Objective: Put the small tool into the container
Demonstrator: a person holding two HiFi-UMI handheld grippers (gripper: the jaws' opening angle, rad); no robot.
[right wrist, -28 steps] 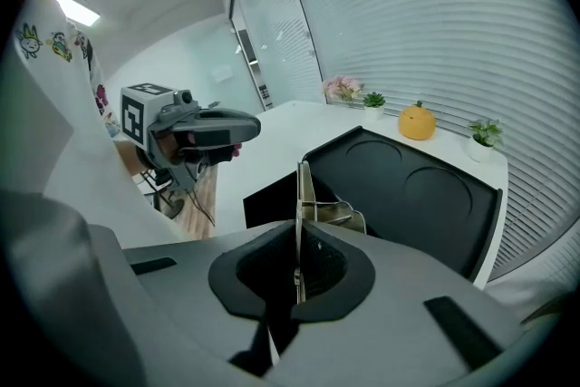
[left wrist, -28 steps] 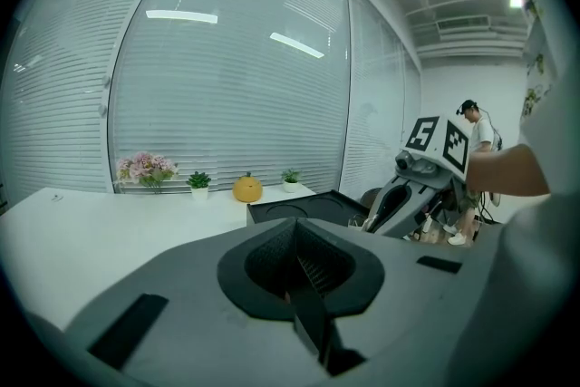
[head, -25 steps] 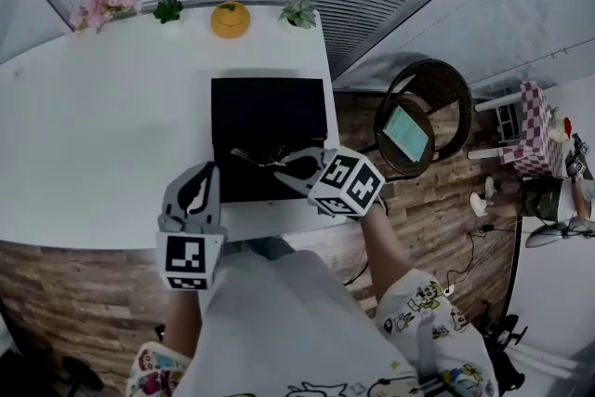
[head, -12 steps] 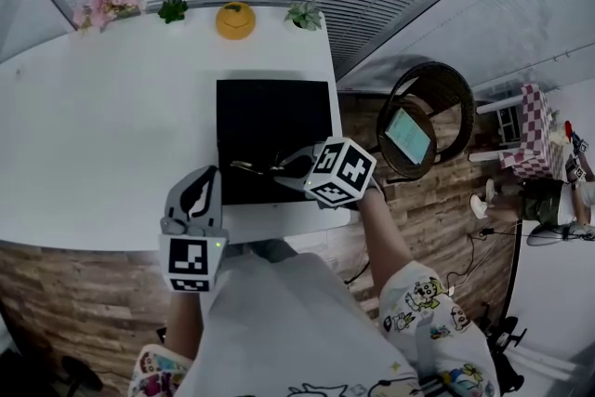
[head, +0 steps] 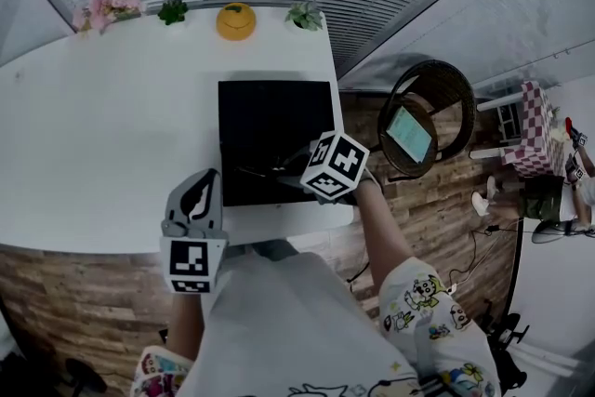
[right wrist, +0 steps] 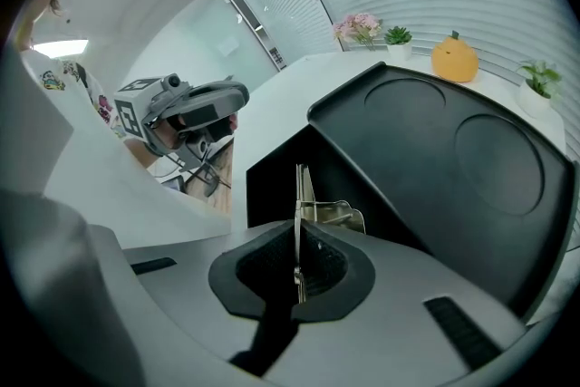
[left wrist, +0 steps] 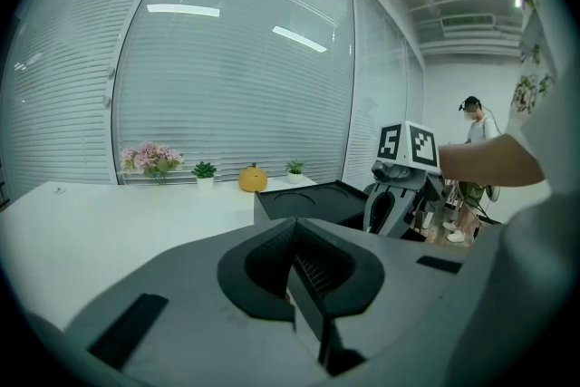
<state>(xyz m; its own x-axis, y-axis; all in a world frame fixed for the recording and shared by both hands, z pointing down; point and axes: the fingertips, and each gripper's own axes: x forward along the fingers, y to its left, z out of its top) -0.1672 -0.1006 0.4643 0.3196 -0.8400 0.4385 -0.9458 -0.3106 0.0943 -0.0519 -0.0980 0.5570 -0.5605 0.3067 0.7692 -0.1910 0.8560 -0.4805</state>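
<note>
A black, flat-topped container (head: 274, 112) stands on the white table (head: 102, 135) near its right end. My right gripper (head: 296, 172) is over the container's near part, shut on a thin metal tool (head: 256, 170) that sticks out to the left. In the right gripper view the tool (right wrist: 301, 195) stands edge-on between the closed jaws of the right gripper (right wrist: 297, 272), in front of the container (right wrist: 435, 149). My left gripper (head: 203, 178) hovers at the table's front edge, left of the container. In its own view the left gripper (left wrist: 292, 263) is shut and holds nothing.
An orange pumpkin ornament (head: 234, 19), pink flowers (head: 107, 6) and two small potted plants (head: 170, 10) line the table's back edge by the blinds. A round wicker chair (head: 423, 116) with a tablet on it stands on the wooden floor to the right. A person (left wrist: 471, 118) stands far off.
My right gripper has shifted slightly left and farther over the container, carrying the tool with it. The left gripper has hardly moved.
</note>
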